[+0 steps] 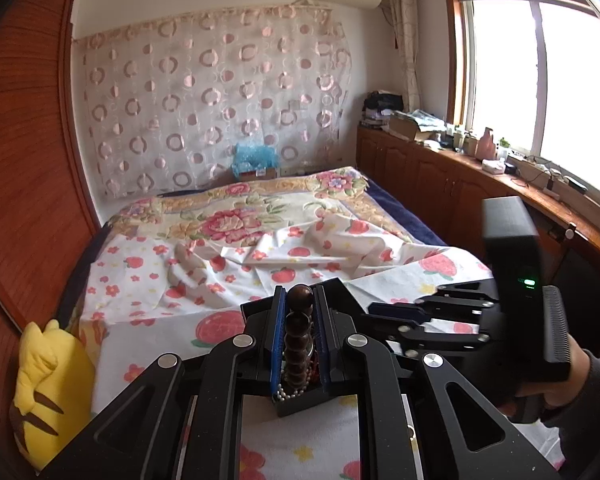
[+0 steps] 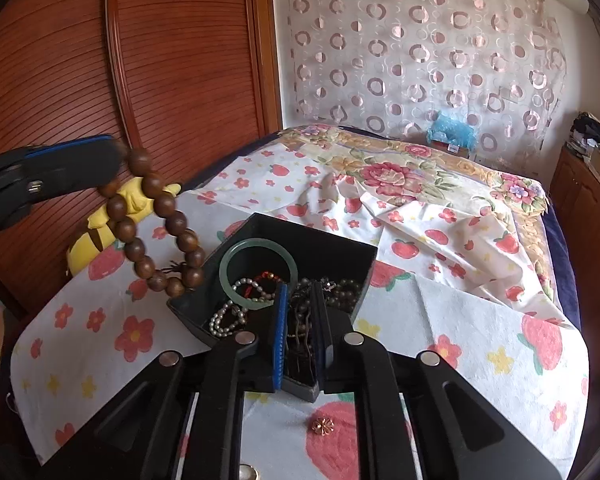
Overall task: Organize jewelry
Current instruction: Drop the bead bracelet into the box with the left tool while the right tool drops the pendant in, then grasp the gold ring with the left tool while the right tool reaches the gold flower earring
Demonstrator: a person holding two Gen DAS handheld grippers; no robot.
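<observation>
Left gripper (image 2: 118, 156) pinching a wooden bead bracelet (image 2: 156, 220) at its top, loop dangling beside the left edge of the black jewelry box (image 2: 332, 248). Inside the box: jade bangle (image 2: 236, 252), pearl strand (image 2: 228, 316), dark tangled chains (image 2: 340, 286). Right gripper (image 2: 300, 304) lowered over the box, fingers nearly together, possibly around a dark strand, hard to tell. Small gold flower charm (image 2: 324, 425) lying on the strawberry-print cloth (image 2: 480, 332).

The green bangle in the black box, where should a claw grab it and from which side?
Probably come from above and pinch the green bangle at its far upper-left arc, one finger inside the ring. It leans against the black box wall there, clear of the pearl strand lying across its lower part.
</observation>
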